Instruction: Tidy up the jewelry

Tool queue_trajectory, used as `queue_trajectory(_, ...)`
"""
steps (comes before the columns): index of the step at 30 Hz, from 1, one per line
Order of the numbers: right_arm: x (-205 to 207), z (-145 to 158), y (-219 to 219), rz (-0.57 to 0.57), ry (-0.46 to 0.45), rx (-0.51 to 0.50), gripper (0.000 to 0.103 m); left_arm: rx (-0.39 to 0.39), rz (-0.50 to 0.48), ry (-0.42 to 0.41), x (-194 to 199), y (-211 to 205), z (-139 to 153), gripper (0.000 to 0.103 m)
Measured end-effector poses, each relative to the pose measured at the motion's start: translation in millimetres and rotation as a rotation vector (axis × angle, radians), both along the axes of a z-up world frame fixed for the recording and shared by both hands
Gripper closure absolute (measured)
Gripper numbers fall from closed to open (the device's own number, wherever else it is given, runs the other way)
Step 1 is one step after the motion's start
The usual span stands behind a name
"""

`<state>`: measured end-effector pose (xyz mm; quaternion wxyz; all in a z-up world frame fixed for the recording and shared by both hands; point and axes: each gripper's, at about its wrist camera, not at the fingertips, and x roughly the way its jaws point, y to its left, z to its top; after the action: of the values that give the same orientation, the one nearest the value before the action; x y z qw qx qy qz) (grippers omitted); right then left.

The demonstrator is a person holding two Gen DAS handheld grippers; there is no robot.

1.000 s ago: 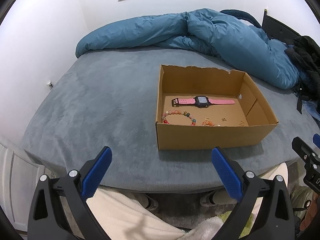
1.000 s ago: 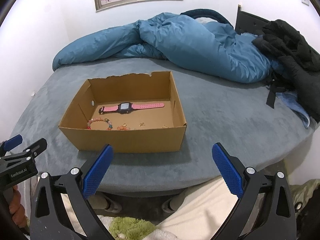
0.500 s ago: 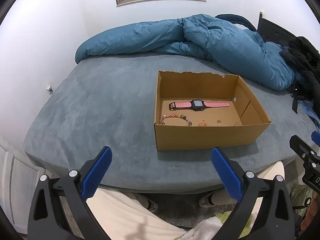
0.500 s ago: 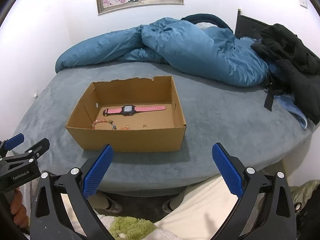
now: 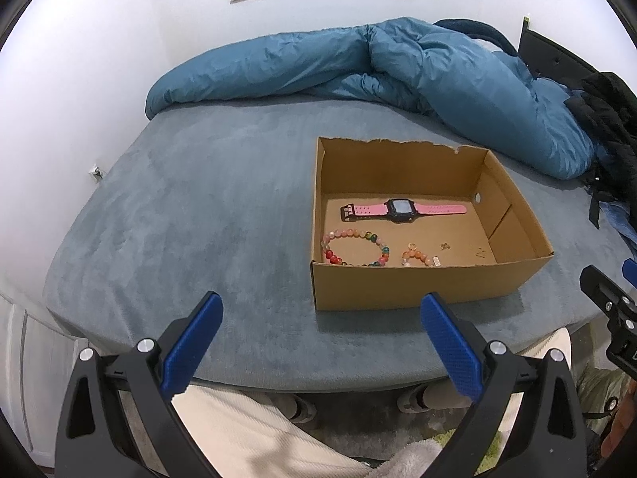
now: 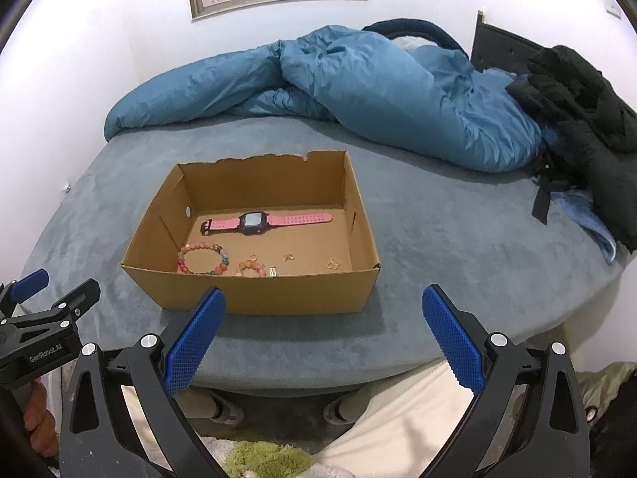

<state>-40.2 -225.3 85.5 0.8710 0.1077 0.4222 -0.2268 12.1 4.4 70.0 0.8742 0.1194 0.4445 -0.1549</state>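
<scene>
Two tongs, the left tongs (image 5: pixel 320 342) and right tongs (image 6: pixel 324 336), gape wide and empty short of the box (image 6: pixel 278 294) on the bed (image 5: pixel 199 215). Watch (image 6: pixel 254 223), bracelets (image 6: pixel 203 259) and small trinkets already lie inside; little seems left.

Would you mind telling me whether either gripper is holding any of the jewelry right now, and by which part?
Nothing is held. The left gripper and right gripper are both open and empty, short of the cardboard box.
</scene>
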Motion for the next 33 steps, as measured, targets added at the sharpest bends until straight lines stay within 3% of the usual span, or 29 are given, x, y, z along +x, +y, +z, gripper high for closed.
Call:
queue_trajectory(20,20.2,-24.0,-11.6,-0.008,0.089,0.056,0.008,0.035,-0.025,0.108,24.0,-16.0,-28.4,0.006)
queue_trajectory(33,21.7,-23.0,-13.7,-0.009,0.082,0.049,0.008,0.028,-0.021,0.088,25.5,-16.3,-29.8,0.006)
